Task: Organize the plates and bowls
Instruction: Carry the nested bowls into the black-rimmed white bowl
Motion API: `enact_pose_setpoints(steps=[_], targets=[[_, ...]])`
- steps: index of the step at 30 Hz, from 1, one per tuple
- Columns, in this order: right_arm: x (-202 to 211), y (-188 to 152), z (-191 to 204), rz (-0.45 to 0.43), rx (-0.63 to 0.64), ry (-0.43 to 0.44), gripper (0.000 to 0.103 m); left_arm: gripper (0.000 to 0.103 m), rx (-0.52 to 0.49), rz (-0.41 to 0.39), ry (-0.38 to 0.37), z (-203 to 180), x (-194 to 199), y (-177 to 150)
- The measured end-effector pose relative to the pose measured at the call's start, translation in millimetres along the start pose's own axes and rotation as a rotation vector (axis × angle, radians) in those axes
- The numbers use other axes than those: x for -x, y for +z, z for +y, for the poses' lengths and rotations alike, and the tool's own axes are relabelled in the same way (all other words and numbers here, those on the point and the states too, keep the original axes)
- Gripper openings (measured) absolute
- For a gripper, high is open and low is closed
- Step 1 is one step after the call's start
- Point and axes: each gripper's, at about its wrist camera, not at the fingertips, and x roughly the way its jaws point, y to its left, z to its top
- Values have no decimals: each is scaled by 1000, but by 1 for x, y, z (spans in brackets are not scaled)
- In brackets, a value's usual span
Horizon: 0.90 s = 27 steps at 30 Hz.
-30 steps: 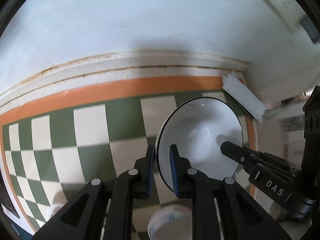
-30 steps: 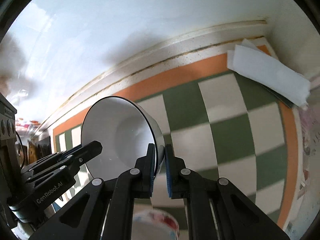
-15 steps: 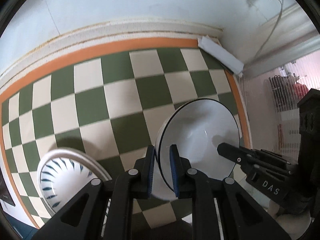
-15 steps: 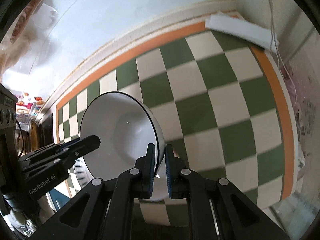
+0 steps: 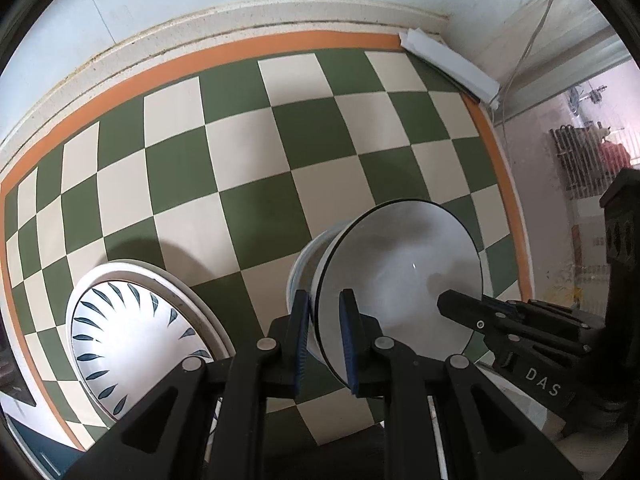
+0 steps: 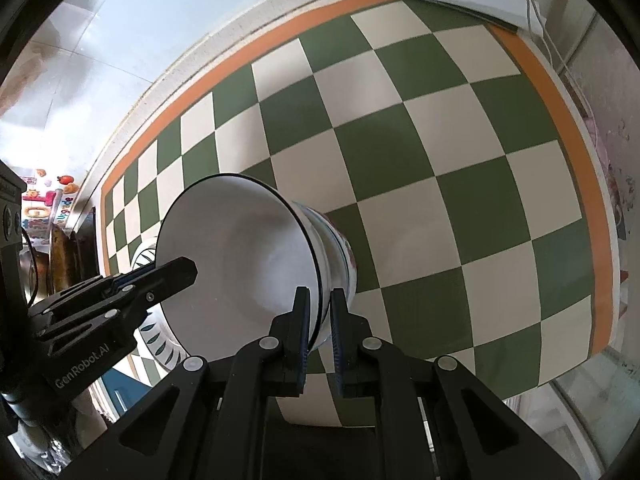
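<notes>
Lower centre of both views: white bowl point(image 5: 404, 276) with dark rim, held over a second bowl point(image 6: 340, 252) on the checkered cloth point(image 5: 256, 168).
Left gripper point(image 5: 325, 336): closed tight on the bowl's rim.
Right gripper point(image 6: 319, 326): pinching the opposite rim point(image 6: 320, 280) likewise.
Lower left: patterned plate point(image 5: 120, 336), lying flat, apart from the bowls.
Done: bowl looks lined up to nest, possibly seated already.
Left: release; plate likely unsorted.

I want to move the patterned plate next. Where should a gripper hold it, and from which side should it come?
Probably the raised rim of the patterned plate, with one finger above the rim and one below. It lies flat on the checked cloth, so only the thin edge gives a pinch. Come low from its open left or far side; the white bowl is to its right.
</notes>
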Motion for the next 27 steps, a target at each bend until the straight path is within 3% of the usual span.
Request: enact_pose_setpoints(steps=[11, 27], targets=[[-19, 7, -2, 42, 1, -8, 12, 13, -4, 44, 34, 3, -22, -3], [-19, 14, 3, 72, 0, -24, 15, 14, 25, 29, 64, 2, -24, -9]])
